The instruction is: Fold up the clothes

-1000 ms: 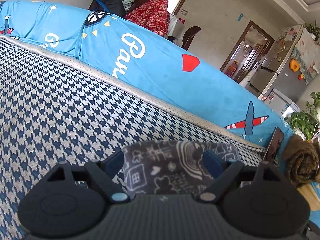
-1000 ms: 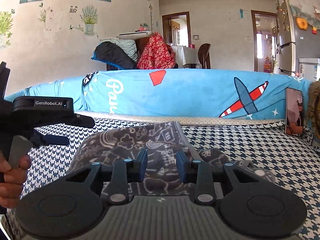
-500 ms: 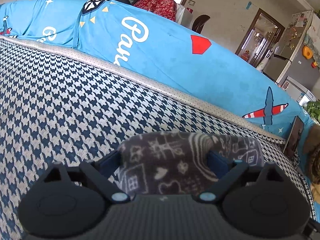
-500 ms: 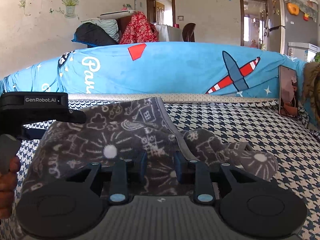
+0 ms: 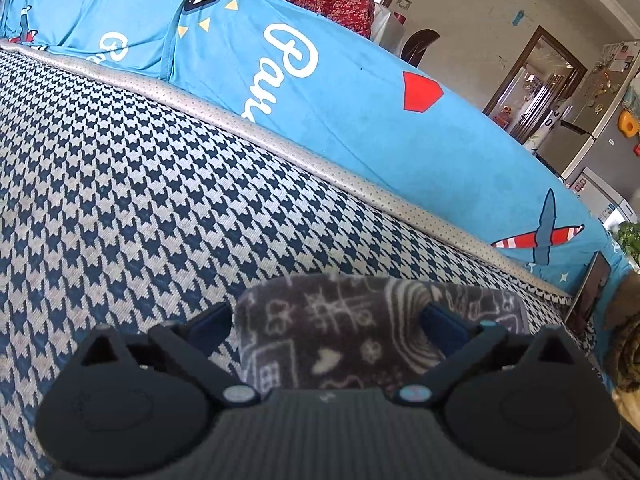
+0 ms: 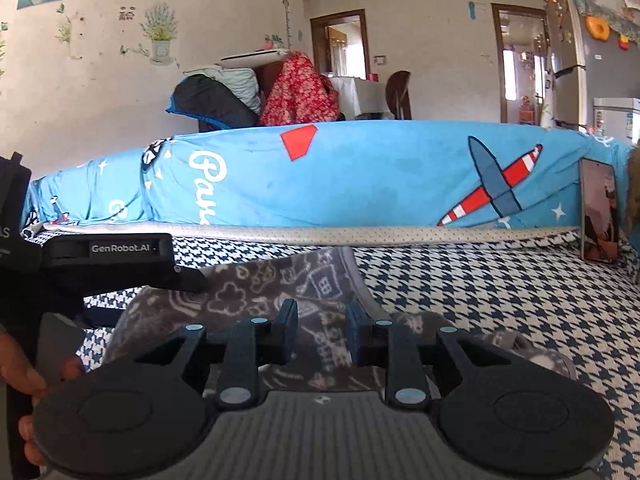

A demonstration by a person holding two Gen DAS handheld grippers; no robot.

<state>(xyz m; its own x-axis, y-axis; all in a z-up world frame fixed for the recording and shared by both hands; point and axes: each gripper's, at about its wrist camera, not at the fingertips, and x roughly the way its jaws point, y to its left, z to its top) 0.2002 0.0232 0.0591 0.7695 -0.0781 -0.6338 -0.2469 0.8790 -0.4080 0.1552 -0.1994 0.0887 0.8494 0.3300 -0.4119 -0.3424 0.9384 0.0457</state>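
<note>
A dark grey fleece garment [image 5: 340, 328] with white doodle prints lies on the houndstooth sofa seat [image 5: 120, 200]. My left gripper [image 5: 326, 320] is open wide, with the garment's near edge spanning the gap between its fingers. In the right wrist view the garment [image 6: 256, 288] spreads to the left and rises in a fold at its grey hem. My right gripper [image 6: 322, 332] is closed to a narrow gap, shut on a thick fold of it. The left gripper's body [image 6: 120, 248] shows at the left, over the garment's left part, held by a hand [image 6: 24, 380].
A bright blue printed cover [image 6: 360, 176] drapes the sofa back behind the seat. A phone [image 6: 599, 212] leans upright against it at the far right, next to a brown fluffy thing [image 5: 628, 360]. Bare houndstooth seat [image 6: 500, 300] lies to the right of the garment.
The right gripper lifted the garment half a second ago and has lowered it again. The left wrist view has tipped down toward the seat, with the garment still between its open fingers.
</note>
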